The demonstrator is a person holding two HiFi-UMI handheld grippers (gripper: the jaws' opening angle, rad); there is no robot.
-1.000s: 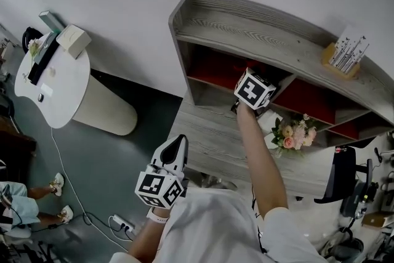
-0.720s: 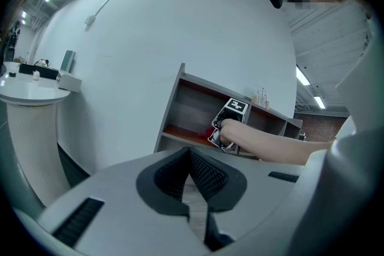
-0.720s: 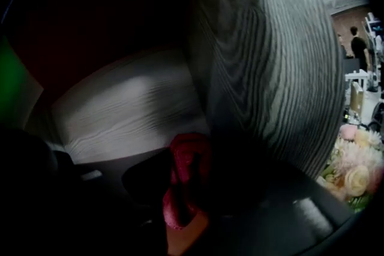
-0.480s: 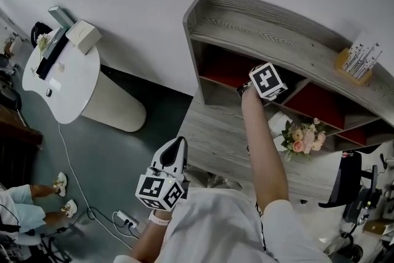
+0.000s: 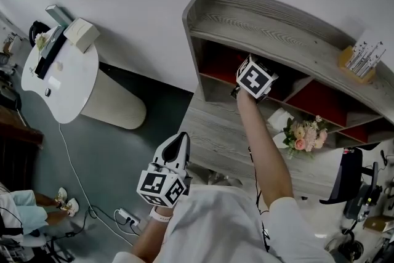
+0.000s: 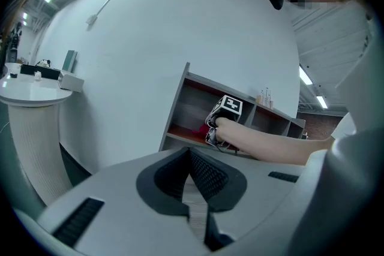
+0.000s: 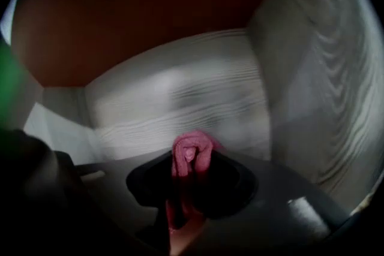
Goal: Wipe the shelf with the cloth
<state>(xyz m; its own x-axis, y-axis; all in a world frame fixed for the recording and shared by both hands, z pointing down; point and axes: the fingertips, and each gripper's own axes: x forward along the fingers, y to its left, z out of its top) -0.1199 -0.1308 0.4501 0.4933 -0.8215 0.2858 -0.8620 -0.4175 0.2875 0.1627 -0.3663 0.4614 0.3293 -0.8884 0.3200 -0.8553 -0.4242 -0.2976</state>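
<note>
The grey wooden shelf unit [image 5: 265, 24] has red back panels. My right arm reaches into its upper left compartment; only the right gripper's marker cube [image 5: 254, 77] shows in the head view, and the jaws are hidden inside. In the right gripper view, the right gripper [image 7: 191, 159] is shut on a bunched pink cloth [image 7: 192, 150] just above the compartment's grey floor [image 7: 204, 99], with the red back wall [image 7: 138, 3] behind. The left gripper [image 5: 178, 141] hangs by my body, away from the shelf. Its jaws [image 6: 189, 156] are shut with nothing between them.
A bouquet of flowers [image 5: 305, 132] stands on the lower ledge to the right of my arm. A wooden pen holder [image 5: 359, 57] sits on the shelf top. A round white table [image 5: 61, 74] stands at the left; a power strip and cable [image 5: 126, 217] lie on the floor.
The right gripper has slid left inside the compartment, toward its left wall, still holding the cloth. The left gripper has stayed by my body.
</note>
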